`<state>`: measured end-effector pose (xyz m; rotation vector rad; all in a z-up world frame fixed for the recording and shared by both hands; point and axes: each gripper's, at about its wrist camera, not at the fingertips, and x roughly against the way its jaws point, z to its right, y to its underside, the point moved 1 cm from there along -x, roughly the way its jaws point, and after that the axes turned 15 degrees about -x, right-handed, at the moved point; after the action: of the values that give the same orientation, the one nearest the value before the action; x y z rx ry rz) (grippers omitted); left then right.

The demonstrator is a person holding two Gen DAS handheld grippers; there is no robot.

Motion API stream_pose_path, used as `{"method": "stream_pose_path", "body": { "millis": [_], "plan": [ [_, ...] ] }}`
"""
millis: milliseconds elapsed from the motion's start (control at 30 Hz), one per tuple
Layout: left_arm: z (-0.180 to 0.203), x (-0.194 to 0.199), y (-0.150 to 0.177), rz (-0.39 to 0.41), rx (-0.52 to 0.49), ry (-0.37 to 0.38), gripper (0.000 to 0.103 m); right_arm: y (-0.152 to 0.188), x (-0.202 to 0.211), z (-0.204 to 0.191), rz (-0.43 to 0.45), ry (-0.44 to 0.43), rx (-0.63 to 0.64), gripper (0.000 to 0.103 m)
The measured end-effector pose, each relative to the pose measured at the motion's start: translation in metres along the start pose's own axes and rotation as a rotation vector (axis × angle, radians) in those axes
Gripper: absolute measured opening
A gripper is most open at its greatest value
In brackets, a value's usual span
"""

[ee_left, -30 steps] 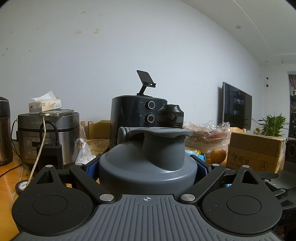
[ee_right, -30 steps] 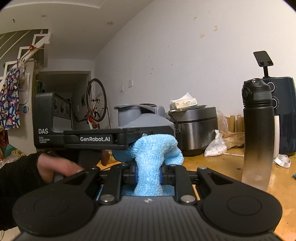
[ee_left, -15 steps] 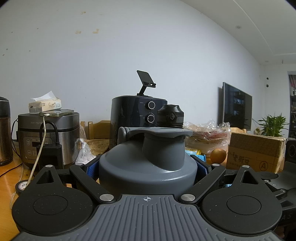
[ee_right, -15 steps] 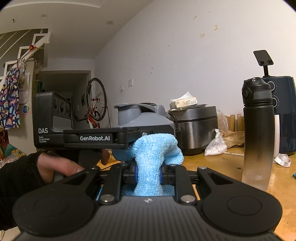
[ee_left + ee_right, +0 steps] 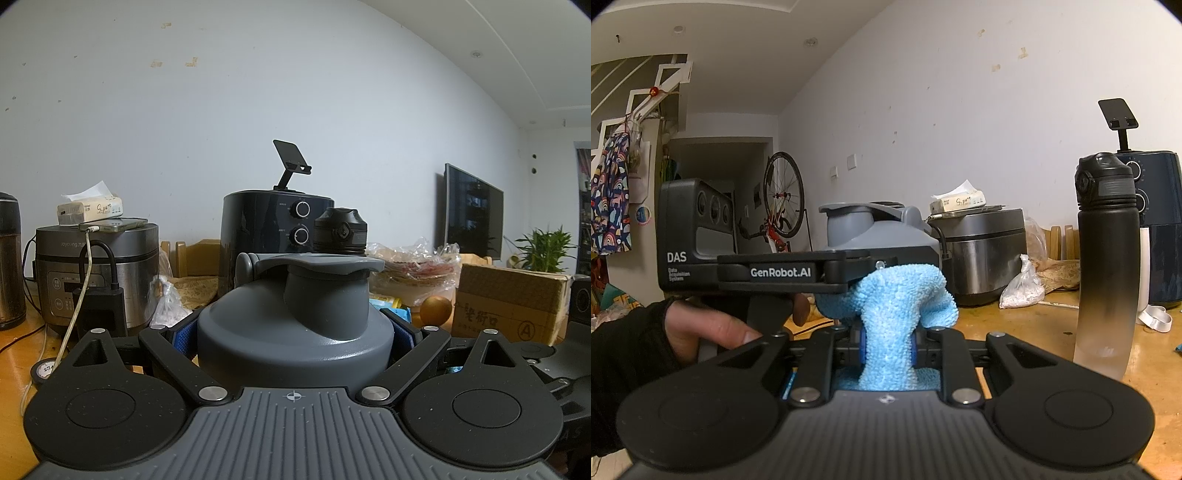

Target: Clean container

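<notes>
At lower centre of the right wrist view, right gripper (image 5: 886,341) pinching a fluffy blue cloth (image 5: 890,314); behind it, centre frame, left gripper (image 5: 293,332) clamped round the matte grey container (image 5: 295,332), flip lid closed, upright.

Handheld gripper units, black and grey

Each gripper (image 5: 886,347) has a ribbed grey deck, two black round discs, silver screws and blue finger pads (image 5: 184,334). The left unit's housing (image 5: 698,236) reads "DAS" and "GenRobot.AI". The hand (image 5: 713,328) wears a black sleeve (image 5: 624,354).
</notes>
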<state>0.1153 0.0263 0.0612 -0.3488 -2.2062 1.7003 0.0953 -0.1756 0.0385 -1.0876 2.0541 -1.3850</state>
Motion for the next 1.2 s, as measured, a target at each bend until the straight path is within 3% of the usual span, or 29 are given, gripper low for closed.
{"method": "stream_pose_path", "body": {
  "millis": [533, 1200],
  "plan": [
    [0.000, 0.000, 0.001, 0.002, 0.001, -0.002, 0.095, 0.006, 0.010, 0.001, -0.001, 0.014, -0.005, 0.015],
    [0.002, 0.000, 0.000, -0.001, 0.002, -0.010, 0.095, 0.014, 0.064, 0.008, 0.042, 0.060, -0.035, 0.015]
  ]
}}
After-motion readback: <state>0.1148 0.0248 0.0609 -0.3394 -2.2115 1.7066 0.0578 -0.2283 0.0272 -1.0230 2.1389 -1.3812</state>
